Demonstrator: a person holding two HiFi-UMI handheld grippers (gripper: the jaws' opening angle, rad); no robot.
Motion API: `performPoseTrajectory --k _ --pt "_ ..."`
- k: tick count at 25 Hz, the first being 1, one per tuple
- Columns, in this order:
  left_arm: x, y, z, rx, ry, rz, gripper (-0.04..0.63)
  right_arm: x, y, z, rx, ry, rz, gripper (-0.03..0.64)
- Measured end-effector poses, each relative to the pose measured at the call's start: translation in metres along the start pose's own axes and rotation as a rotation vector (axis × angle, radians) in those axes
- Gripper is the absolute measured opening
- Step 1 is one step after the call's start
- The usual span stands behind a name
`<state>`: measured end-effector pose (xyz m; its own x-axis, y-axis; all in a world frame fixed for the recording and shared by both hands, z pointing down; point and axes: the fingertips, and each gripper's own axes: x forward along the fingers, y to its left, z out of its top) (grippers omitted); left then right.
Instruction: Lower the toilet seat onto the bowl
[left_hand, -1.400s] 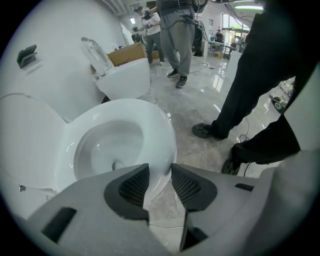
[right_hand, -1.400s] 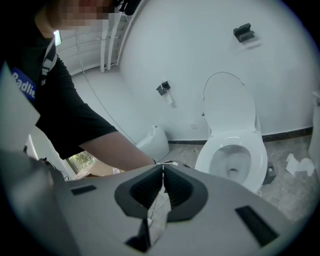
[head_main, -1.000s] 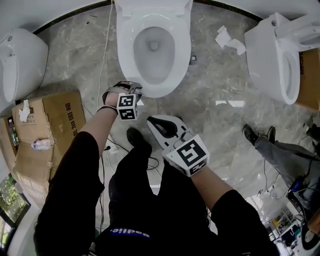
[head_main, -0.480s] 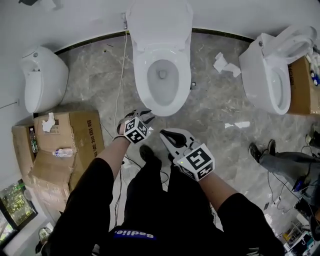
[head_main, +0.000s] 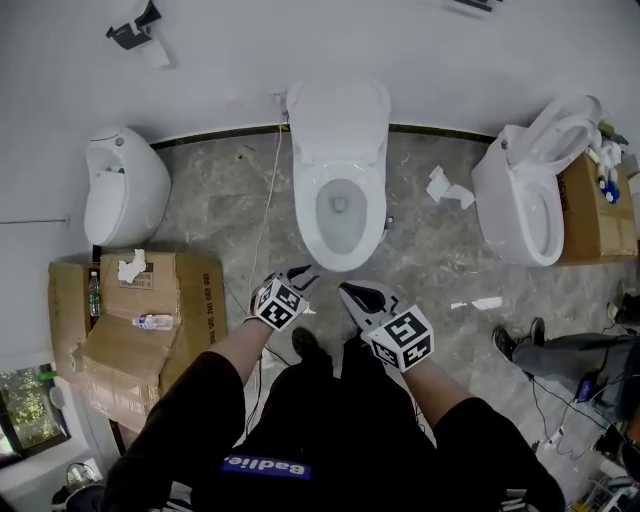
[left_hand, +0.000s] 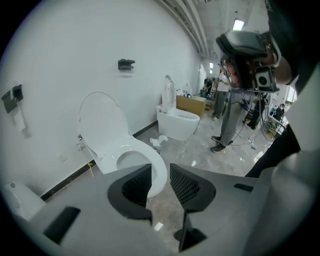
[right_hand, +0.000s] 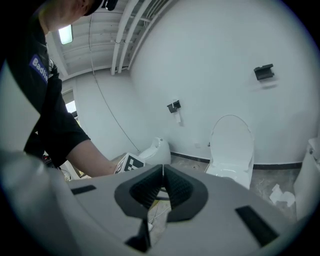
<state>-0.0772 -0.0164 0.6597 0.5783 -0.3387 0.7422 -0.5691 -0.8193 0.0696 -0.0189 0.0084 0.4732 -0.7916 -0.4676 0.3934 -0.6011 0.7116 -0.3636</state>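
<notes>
Seat (left_hand: 100, 120) of the middle toilet stands raised, leaning back against the wall above the bowl (head_main: 340, 258); the head view flattens it into a white oval, while both gripper views show it upright. Neither tool touches it. The left gripper (head_main: 300, 272) hangs over the floor just short of the bowl's front. Its own view shows its jaws spread but closing, with only floor and the bowl's rim seen through the gap. The right gripper (head_main: 352, 291) sits beside it, and its own view shows its jaws pressed together on nothing. That view also catches the person's bare forearm.

Further out, crumpled paper (head_main: 445, 187) lies on the floor, a second toilet (head_main: 528, 205) stands to the right, and cardboard boxes (head_main: 130, 325) sit to the left. The left gripper view alone shows a bystander (left_hand: 232, 115) standing.
</notes>
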Motion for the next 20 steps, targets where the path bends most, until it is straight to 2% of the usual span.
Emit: performPoseTrajectory --k 4,12,14,20 --pt "-0.036 -0.009 0.032 -0.1 -0.105 0.035 0.121 -0.013 0.009 0.018 -0.019 -0.007 -0.008 0.029" --pt "-0.131 -0.022 0.111 -0.28 -0.434 0.123 0.096 -0.033 0.032 0.06 -0.078 -0.069 0.0 0.029" --pt "-0.154 -0.028 0.13 -0.285 -0.506 0.13 0.086 -0.037 0.037 0.07 -0.093 -0.089 -0.001 0.028" --pt "-0.222 -0.038 0.181 -0.237 -0.678 0.137 0.056 -0.044 0.048 0.095 -0.134 -0.136 0.006 0.028"
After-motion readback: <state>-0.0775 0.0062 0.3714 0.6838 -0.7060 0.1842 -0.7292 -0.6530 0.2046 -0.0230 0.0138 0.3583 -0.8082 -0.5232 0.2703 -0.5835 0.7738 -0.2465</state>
